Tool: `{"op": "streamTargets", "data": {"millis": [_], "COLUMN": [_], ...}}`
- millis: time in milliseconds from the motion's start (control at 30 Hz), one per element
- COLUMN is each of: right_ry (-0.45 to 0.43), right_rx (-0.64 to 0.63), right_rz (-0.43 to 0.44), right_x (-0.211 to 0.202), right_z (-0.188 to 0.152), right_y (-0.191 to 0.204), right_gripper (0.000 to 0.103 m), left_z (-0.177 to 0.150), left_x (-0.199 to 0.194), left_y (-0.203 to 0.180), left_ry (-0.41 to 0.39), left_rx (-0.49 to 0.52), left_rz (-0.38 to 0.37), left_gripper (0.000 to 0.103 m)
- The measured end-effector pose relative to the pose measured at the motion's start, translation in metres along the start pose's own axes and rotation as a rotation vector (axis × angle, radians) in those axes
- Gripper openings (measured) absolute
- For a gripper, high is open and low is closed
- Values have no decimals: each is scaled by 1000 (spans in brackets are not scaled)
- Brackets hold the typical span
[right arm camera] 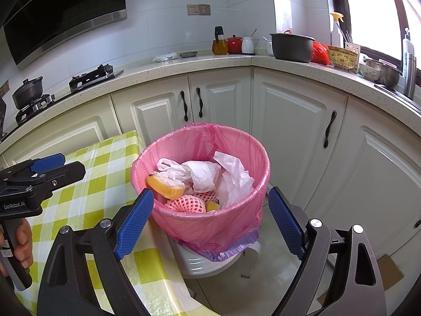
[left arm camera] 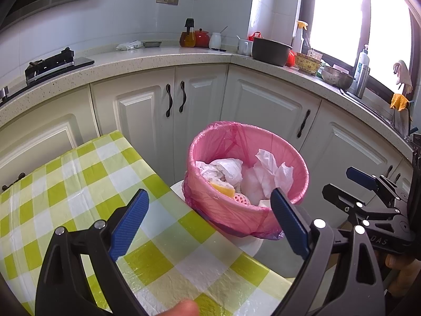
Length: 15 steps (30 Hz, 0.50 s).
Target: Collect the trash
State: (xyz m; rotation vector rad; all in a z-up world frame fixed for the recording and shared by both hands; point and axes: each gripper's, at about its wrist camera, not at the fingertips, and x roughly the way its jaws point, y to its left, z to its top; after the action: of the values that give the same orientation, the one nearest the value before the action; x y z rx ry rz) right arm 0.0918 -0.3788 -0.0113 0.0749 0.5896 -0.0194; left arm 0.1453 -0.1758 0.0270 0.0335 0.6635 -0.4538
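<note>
A bin with a pink liner stands on a white stool beside the checked table. It holds crumpled white tissues, a white plastic bag, yellow peel pieces and pink foam net. My left gripper is open and empty over the table edge, just short of the bin. My right gripper is open and empty at the bin's near rim. Each gripper shows in the other's view, the right and the left.
The green-and-white checked table lies left of the bin. White cabinets and a speckled counter run behind, with a stove, pots, jars and bowls. A cardboard piece lies on the floor right.
</note>
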Motion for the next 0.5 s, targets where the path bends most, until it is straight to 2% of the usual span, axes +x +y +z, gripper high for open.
{"op": "streamTargets", "data": {"millis": [500], "right_ry": [0], "right_rx": [0], "right_rz": [-1], "right_x": [0], "right_z": [0], "right_y": [1], "right_gripper": [83], "left_z": [-2], "left_x": [-1], "left_y": [2], "left_ry": [5], "left_rx": [0], "left_rz": [-9], "left_gripper": [91]}}
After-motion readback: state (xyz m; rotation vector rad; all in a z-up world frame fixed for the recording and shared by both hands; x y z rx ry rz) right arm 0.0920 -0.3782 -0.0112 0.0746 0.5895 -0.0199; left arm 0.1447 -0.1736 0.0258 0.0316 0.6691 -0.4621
